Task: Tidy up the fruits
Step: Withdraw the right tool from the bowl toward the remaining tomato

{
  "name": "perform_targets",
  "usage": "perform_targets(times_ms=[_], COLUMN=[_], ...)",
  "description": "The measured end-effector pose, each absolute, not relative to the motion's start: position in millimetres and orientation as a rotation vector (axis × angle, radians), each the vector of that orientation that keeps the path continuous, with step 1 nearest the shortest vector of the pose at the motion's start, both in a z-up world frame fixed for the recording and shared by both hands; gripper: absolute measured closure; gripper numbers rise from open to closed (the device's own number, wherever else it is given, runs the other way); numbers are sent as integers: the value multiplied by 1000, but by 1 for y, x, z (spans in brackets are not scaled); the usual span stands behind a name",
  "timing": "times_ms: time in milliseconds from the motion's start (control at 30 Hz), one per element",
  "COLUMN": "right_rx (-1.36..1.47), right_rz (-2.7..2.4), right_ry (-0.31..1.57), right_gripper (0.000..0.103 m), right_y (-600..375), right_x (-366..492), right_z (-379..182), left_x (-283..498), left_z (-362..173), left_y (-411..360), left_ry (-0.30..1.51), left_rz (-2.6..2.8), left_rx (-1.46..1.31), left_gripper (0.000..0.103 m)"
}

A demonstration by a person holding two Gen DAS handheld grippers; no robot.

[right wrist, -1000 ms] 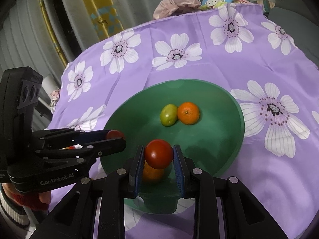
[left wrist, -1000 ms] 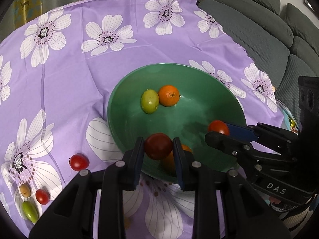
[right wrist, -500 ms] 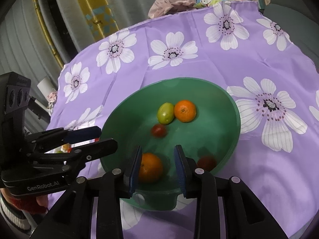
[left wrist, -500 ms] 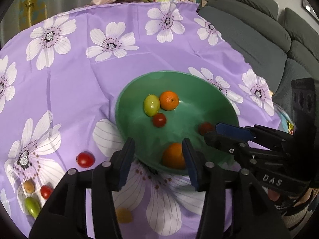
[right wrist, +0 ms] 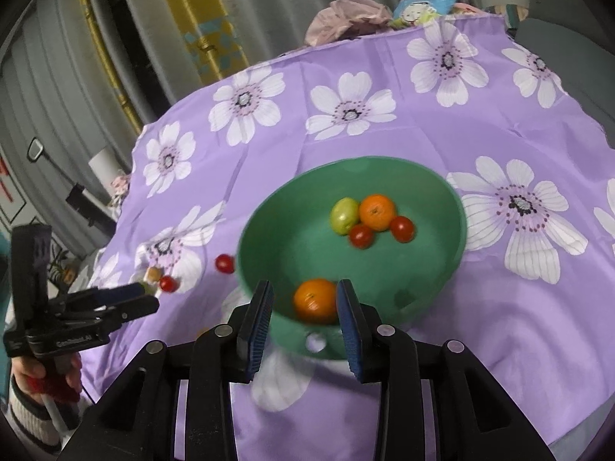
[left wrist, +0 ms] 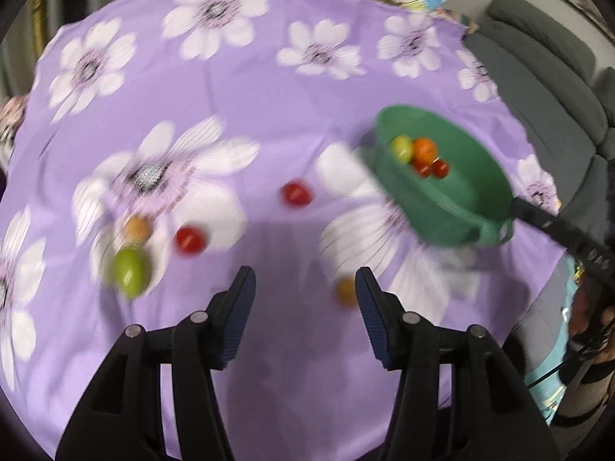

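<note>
- Since the earlier frames both red tomatoes have dropped into the round green plastic bowl [right wrist: 442, 207]. The left hand-held gripper [left wrist: 305, 303] has swung off toward the loose fruit, its jaws just opened, nothing between them.
- Right hand-held gripper [right wrist: 305, 303] is nearly closed and empty; the bowl's near rim and an orange mandarin [right wrist: 316, 300] merely show between its pads.
- Done: five fruits lie in the bowl, at 2 o'clock in the left view.
- Left on the purple flowered bench cloth [left wrist: 230, 88]: two red tomatoes [left wrist: 296, 193], a green fruit [left wrist: 131, 272], two small orange ones, from 9 to 12 o'clock.
</note>
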State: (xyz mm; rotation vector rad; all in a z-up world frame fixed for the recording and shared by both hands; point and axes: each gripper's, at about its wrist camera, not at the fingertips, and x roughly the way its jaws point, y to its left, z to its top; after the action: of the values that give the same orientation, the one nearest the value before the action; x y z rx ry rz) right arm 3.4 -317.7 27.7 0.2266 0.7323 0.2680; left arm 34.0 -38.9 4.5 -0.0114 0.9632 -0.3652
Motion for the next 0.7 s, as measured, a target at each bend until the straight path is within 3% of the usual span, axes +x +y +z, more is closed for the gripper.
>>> perform_targets(times_ms=[700], right_rx=[62], right_rz=[460], right_ry=[881], right_gripper=[68], right_y=[-222], right_x=[-7], right_z=[5], left_x=[-6], left_z=[-21], left_y=[32], left_ry=[1006], left_rz=[-299], left_rx=[-178], left_gripper=[50])
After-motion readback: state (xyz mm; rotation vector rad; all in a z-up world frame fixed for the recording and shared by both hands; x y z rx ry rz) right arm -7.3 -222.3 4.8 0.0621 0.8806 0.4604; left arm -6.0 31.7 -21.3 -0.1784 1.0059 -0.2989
